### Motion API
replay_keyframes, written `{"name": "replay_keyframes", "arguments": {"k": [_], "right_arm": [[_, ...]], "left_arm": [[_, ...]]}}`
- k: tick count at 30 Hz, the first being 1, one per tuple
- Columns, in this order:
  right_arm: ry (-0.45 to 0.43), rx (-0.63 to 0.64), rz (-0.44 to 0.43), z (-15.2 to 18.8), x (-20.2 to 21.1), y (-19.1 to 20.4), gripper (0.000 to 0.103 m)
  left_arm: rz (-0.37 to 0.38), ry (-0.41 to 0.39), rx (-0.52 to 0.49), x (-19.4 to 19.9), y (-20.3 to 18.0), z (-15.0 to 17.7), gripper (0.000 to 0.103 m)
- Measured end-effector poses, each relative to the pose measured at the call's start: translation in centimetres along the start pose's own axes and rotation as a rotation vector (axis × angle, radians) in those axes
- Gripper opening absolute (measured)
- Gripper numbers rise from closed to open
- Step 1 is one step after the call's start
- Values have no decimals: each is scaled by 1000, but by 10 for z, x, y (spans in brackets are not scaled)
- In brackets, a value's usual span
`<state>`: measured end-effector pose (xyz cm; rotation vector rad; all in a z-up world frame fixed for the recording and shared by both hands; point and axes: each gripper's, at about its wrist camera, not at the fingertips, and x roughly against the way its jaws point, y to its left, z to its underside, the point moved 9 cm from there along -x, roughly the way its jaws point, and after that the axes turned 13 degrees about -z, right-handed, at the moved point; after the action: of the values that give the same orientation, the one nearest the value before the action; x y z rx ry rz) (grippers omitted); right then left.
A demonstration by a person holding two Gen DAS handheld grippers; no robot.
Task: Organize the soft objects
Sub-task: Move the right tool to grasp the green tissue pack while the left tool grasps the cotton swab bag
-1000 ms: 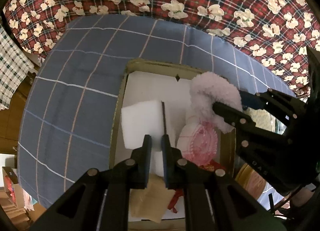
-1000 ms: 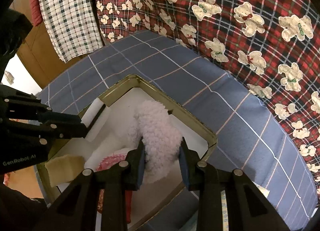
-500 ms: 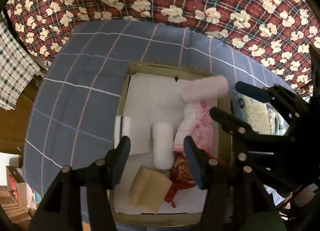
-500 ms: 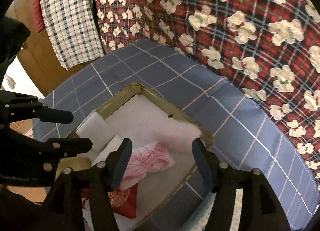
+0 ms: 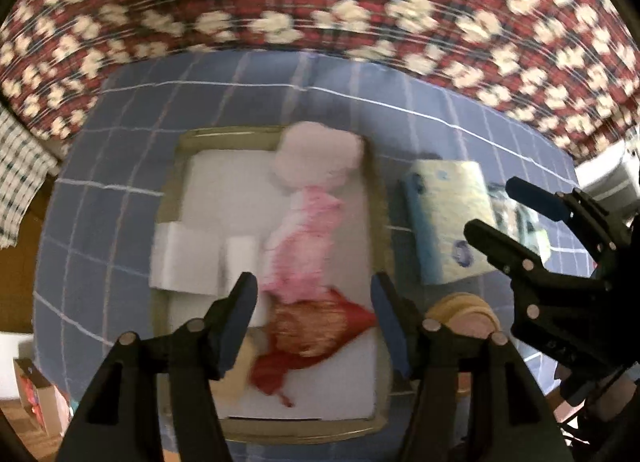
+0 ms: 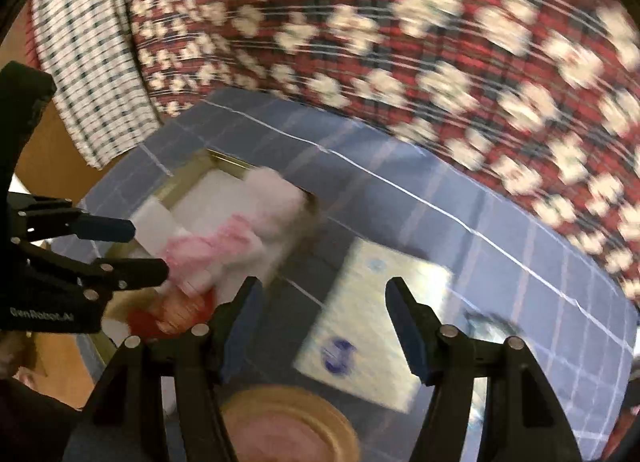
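Change: a second ago the right gripper (image 6: 322,314) was clamped on the fluffy pale-pink plush piece (image 5: 318,158) and the left gripper (image 5: 312,302) was pinched on the white foam block (image 5: 182,258); both have let go and pulled back, and both views are now motion-blurred.
Left gripper: fingers wide apart, holding nothing, hanging over the near half of the box.
Right gripper: fingers wide apart, empty, now over the pale yellow-and-blue flat packet (image 6: 380,314) outside the box.
Meaning for the task: two soft items look placed; the right side seems headed for what lies outside the box.
Container: shallow olive-rimmed cardboard box (image 5: 380,230) with a white liner, on the blue checked cloth (image 5: 100,190).
Contents: plush piece in the far right corner, touching the rim; pink-and-white folded cloth (image 5: 304,238) just below it; red and gold fabric item (image 5: 316,334) nearer still; foam block and a smaller white foam roll (image 5: 240,258) side by side at the left; a tan piece (image 5: 234,378), partly hidden by the left gripper.
Outside the box: the packet just right of it; a round tan wooden-looking dish (image 6: 288,426) nearer, too blurred to identify.
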<state>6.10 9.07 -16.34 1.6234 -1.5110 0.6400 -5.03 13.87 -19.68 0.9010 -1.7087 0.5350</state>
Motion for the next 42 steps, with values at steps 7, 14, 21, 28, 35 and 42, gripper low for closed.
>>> {"name": "replay_keyframes", "arguments": {"k": [7,14,21,28,35,42], "right_arm": [[-4,-151,119,53,41,-76,67],[36,-314,228,117,63,-150,72],[59,-394,233,144,64,-188,73],[66,-415,183,148,50,-203,74],[100,-415,114,154,30,-205,79],[93,-430,71,163,34,-206,70]], "left_arm": [[56,-10,-117,7,-71,-6,65],[47,-3,-240,9,-134,-5,65],[44,1,-310,8,-177,-6,65],[22,9,-319,4,-195,-13,67],[12,33,-346,-4,-207,-13,67],[29,45,-413,-10,-233,-12,67]]}}
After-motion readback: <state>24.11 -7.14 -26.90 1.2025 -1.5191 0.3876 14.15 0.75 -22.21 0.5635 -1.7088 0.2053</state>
